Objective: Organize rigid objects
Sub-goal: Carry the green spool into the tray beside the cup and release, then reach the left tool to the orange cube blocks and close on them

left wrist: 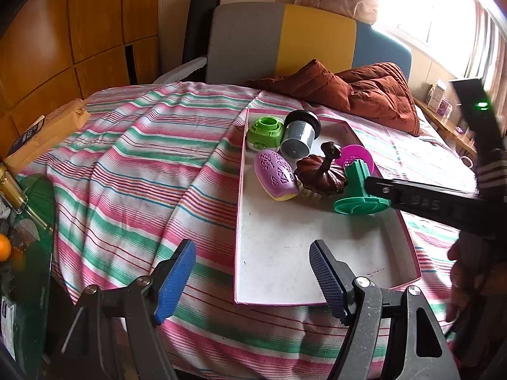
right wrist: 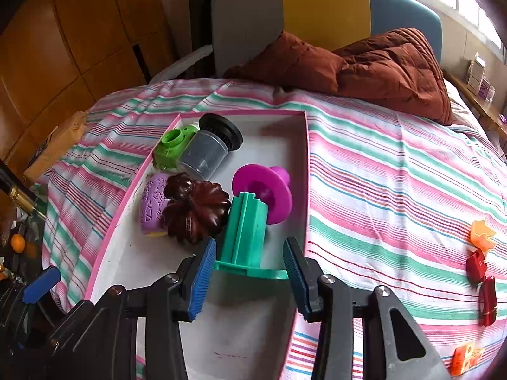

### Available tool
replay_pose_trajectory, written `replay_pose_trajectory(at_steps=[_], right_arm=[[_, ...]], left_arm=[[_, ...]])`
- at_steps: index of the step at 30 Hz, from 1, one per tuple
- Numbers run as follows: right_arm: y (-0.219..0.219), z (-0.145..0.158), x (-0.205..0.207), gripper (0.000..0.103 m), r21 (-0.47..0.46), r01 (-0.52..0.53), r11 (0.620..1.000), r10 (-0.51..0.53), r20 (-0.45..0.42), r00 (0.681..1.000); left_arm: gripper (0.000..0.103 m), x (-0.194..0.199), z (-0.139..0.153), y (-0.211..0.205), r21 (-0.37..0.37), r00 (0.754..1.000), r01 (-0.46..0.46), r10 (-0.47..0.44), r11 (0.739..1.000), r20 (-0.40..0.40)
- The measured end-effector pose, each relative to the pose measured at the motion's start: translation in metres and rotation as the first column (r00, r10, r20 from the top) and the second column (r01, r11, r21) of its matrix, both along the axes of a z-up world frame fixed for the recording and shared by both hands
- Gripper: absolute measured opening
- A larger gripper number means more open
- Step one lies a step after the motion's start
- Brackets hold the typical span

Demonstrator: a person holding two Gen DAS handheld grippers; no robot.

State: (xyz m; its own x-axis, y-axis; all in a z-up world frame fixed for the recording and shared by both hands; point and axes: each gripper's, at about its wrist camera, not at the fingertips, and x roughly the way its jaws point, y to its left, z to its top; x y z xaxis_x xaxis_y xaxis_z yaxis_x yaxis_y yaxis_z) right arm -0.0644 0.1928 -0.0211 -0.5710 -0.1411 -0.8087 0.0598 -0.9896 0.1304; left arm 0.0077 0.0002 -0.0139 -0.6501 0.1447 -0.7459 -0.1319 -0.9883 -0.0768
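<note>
Risk: teal spool (right wrist: 245,237) could topple onto magenta spool (right wrist: 264,198) | right gripper (right wrist: 250,274) jaws part-open, straddling it unpressed | left gripper (left wrist: 253,277) jaws wide, empty

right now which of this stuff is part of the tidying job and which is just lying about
Part of the job: white tray, teal spool, magenta spool, brown fluted piece, red pieces on the bedspread.

Lying about: rust quilt, brown package, orange fruit.
</note>
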Motion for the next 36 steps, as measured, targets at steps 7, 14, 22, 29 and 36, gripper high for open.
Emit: replay_pose_trajectory(at_steps=[7,14,22,29,36], right_arm=[[0.03,0.016,0.019,0.044,0.015,0.037,0.999,-0.036,-0.04,0.999],[0.085,0.019,0.036,0.044,0.051,0.131,0.99,-0.13,-0.028,0.991],[0.173,0.023,0.064,0.044,0.062,0.314,0.948,-0.313,-0.015,0.95],[0.257,0.02,0.093,0.044,-0.003,0.559,0.829,-0.558,0.044,0.829],[0.3,0.0,0.115,0.044,-0.127,0.7,0.703,-0.655,0.269,0.706]], left_arm=[[0.075,0.001,0.003,0.004,-0.011,1.0,0.015,-0.016,1.0,-0.008],[0.075,0.002,0.005,0.012,-0.019,0.999,0.044,-0.044,0.999,-0.006],[0.075,0.003,0.004,0.02,-0.024,0.997,0.071,-0.071,0.997,-0.004],[0.075,0.003,0.003,0.029,-0.022,0.995,0.097,-0.097,0.995,-0.004],[0.075,0.003,0.008,0.041,0.001,0.991,0.134,-0.134,0.991,-0.009]])
